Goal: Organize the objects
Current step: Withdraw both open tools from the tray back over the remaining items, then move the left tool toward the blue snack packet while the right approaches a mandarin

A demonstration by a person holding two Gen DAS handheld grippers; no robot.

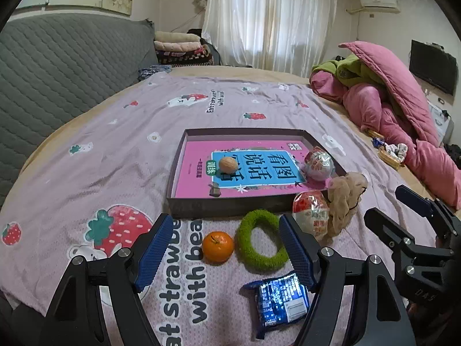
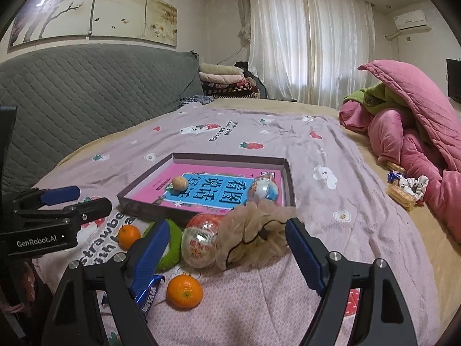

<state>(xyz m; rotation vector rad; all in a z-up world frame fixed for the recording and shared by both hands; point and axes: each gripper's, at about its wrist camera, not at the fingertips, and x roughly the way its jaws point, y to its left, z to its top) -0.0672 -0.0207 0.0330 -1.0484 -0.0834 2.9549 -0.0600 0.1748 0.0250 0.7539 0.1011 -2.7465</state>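
Left gripper (image 1: 224,248): tilted down over the bed (image 1: 86,150), jaws released wide, nothing clasped; the tangerine (image 1: 217,246) and green ring (image 1: 260,240) lay on the sheet between its blue pads.
Right gripper (image 2: 227,252): angled down just beside the left, jaws spread and empty; the beige scrunchie (image 2: 253,230) and a capsule ball (image 2: 201,240) lay ahead between them.
Tray (image 1: 230,201): beyond both grippers, holding a book (image 1: 247,173), a walnut (image 1: 228,165) and a second capsule ball (image 1: 319,163).
Blue packet (image 1: 281,300): nearest the left camera.
Second tangerine (image 2: 184,291): near the right camera.
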